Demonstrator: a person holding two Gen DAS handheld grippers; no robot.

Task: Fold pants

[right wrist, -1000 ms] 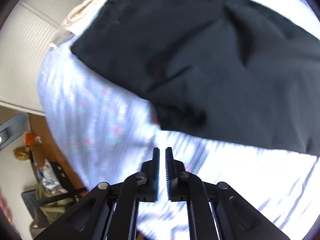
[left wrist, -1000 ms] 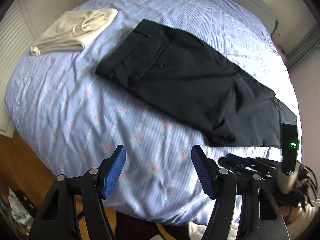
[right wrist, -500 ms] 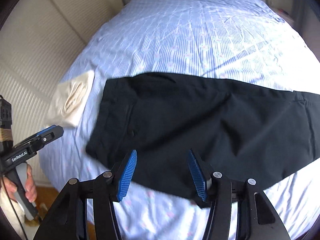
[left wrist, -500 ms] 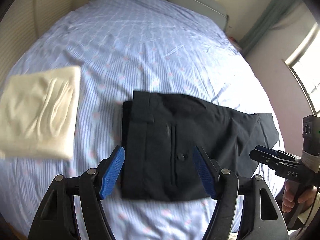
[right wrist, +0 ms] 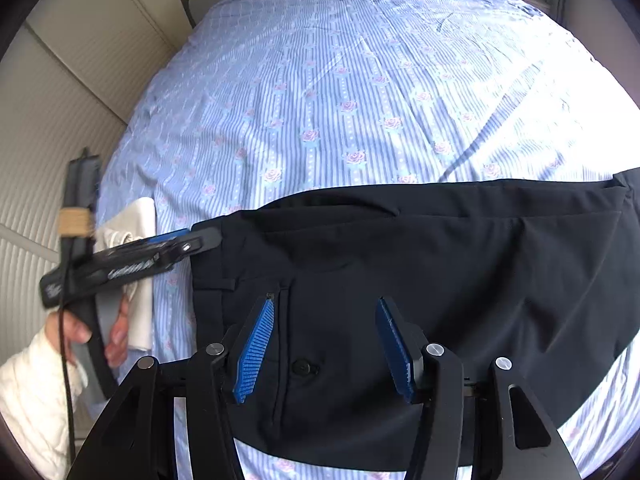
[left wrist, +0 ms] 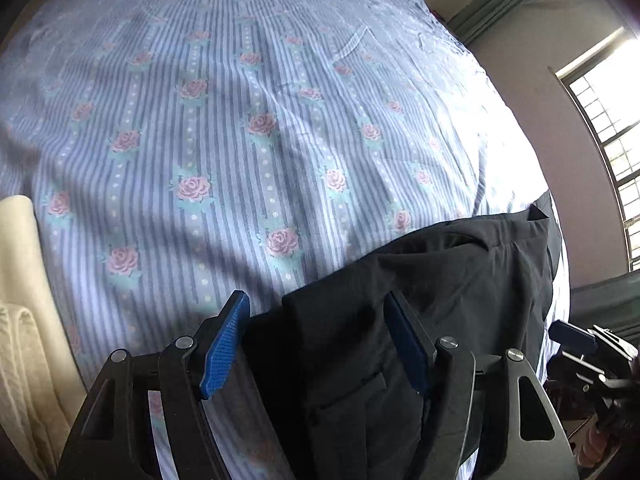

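Black pants (right wrist: pixel 420 264) lie folded lengthwise on the blue striped bed sheet (right wrist: pixel 360 92), waistband at the left. In the left wrist view the pants (left wrist: pixel 420 292) fill the lower right. My left gripper (left wrist: pixel 316 340) is open and empty, low over the waistband corner. It also shows in the right wrist view (right wrist: pixel 200 242), its tips at the top left corner of the waistband. My right gripper (right wrist: pixel 324 348) is open and empty, just above the back pocket button (right wrist: pixel 304 368). It also shows at the right edge of the left wrist view (left wrist: pixel 576 340).
A folded cream garment (left wrist: pixel 28 320) lies on the bed left of the pants, also in the right wrist view (right wrist: pixel 138 240). A white panelled wall (right wrist: pixel 52 120) stands left of the bed. A window (left wrist: pixel 616 152) is at the right.
Both grippers have come down closer to the pants. The left one moved right and down to the waistband corner. The right one stays open over the seat.
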